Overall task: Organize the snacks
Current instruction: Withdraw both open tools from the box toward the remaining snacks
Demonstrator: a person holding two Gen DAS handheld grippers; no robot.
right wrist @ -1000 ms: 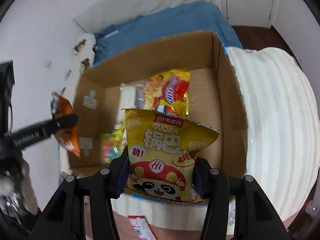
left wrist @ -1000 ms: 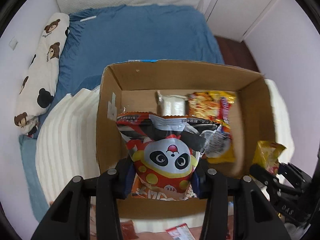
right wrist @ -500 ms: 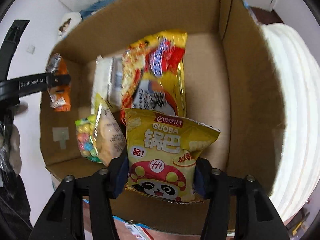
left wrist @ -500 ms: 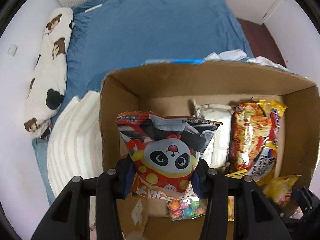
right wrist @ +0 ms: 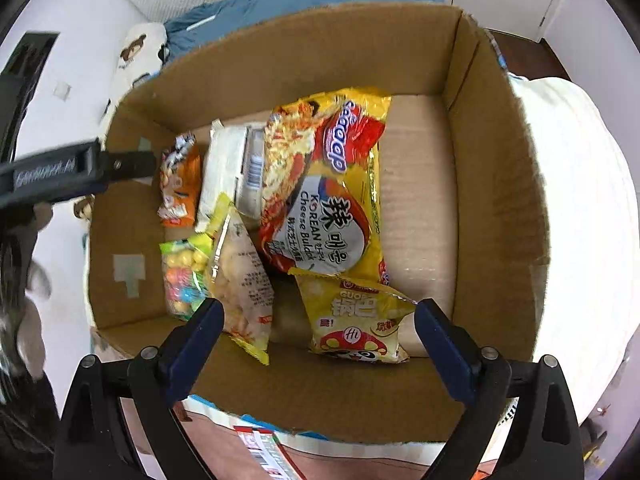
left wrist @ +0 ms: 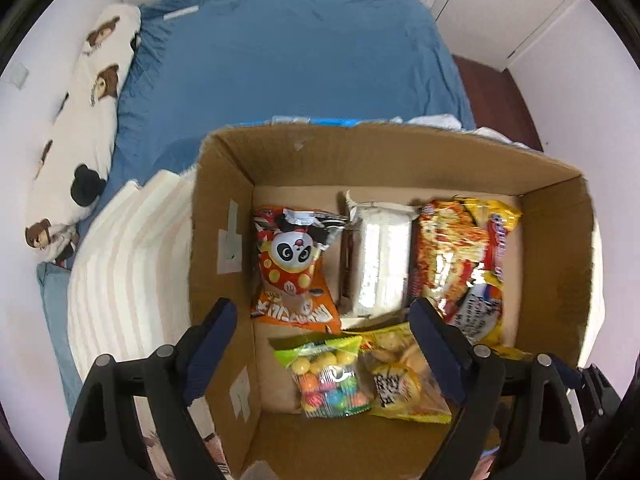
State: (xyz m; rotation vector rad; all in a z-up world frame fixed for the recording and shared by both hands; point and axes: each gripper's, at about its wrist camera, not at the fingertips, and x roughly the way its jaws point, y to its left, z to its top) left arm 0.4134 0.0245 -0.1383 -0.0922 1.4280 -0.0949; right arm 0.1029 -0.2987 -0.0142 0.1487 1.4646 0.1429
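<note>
An open cardboard box [left wrist: 400, 152] [right wrist: 496, 160] holds the snacks. The orange panda snack bag [left wrist: 294, 268] [right wrist: 180, 180] lies in its left part. The yellow Guoba bag [right wrist: 356, 320] lies at the near right of the box floor. My left gripper [left wrist: 324, 344] is open and empty above the box's near left. My right gripper [right wrist: 316, 344] is open and empty above the near edge. One left finger [right wrist: 80, 172] reaches in from the left in the right wrist view.
Also in the box: a ramen pack [left wrist: 464, 264] [right wrist: 324, 192], a white packet [left wrist: 380, 264] [right wrist: 228, 168], a candy ball bag [left wrist: 328, 376] [right wrist: 182, 276], a yellow cracker bag [left wrist: 400, 376] [right wrist: 240, 280]. A striped cushion [left wrist: 128, 264] and a blue bed [left wrist: 280, 72] surround it.
Both grippers have opened. The panda bag dropped from the left gripper and the Guoba bag from the right; both now lie in the box.
</note>
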